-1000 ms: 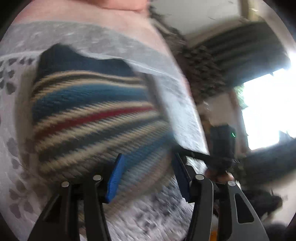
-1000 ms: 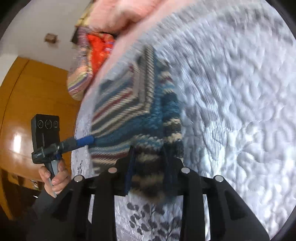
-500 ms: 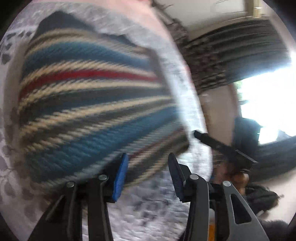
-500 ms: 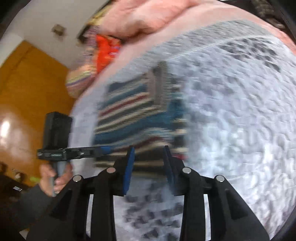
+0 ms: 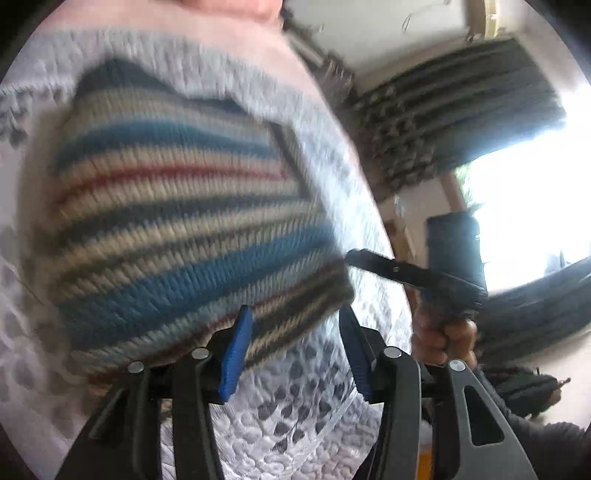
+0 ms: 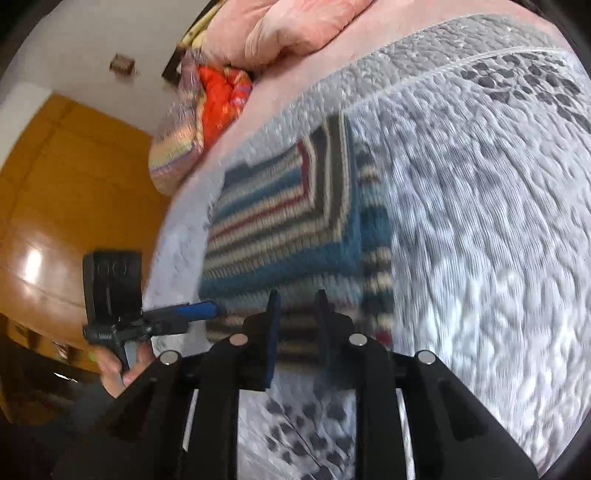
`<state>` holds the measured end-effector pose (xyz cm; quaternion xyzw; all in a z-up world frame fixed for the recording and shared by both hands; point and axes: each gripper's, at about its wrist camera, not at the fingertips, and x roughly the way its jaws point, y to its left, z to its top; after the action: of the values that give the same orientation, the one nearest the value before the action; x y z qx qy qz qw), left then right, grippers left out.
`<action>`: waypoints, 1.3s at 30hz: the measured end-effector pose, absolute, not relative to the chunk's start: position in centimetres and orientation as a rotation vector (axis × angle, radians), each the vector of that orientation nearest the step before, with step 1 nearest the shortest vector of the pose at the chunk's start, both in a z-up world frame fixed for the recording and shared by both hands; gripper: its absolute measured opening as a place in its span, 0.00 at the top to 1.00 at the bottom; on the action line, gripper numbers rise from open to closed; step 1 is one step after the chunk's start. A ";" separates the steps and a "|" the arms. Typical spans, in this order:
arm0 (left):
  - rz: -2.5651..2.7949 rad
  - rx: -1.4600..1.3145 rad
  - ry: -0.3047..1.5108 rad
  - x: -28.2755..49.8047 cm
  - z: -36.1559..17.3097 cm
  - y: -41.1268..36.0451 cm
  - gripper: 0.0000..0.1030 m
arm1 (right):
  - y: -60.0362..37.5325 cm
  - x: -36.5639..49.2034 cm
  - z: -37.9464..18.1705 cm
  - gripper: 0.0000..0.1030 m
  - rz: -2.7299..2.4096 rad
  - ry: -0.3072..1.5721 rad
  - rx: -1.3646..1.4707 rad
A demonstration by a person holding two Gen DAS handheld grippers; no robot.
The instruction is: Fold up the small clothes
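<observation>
Quilt [image 6: 480,221]: folded sweater [image 5: 177,229] just ahead, both grippers (open).

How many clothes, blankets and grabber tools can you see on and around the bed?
Striped knitted garment: 1
Grey quilted bedspread: 1
Pink blanket: 1
Orange bundle of cloth: 1
Grippers, left gripper and right gripper: 2
Total: 6
</observation>
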<state>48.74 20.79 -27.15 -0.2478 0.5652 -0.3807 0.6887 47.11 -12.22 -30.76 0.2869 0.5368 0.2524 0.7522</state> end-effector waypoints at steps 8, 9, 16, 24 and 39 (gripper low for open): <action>-0.736 -0.608 1.346 50.9 -29.9 23.1 0.56 | -12.6 50.9 -34.3 0.97 0.479 1.261 0.573; -0.736 -0.611 1.346 50.6 -29.6 23.0 0.54 | -12.7 51.1 -33.4 0.93 0.499 1.245 0.597; -0.775 -0.689 1.245 53.9 -27.0 23.3 0.50 | -12.1 58.2 -32.4 0.91 0.531 1.203 0.713; -0.657 -0.539 1.381 57.2 -31.1 22.2 0.73 | -10.8 60.9 -36.3 1.00 0.413 1.302 0.588; -0.733 -0.499 1.281 53.3 -27.7 22.9 0.54 | -10.3 57.8 -32.3 0.91 0.505 1.251 0.617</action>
<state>53.30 22.88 -27.73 -0.2251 0.5775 -0.3305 0.7117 57.81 -10.29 -32.31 0.2809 0.5699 0.2298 0.7372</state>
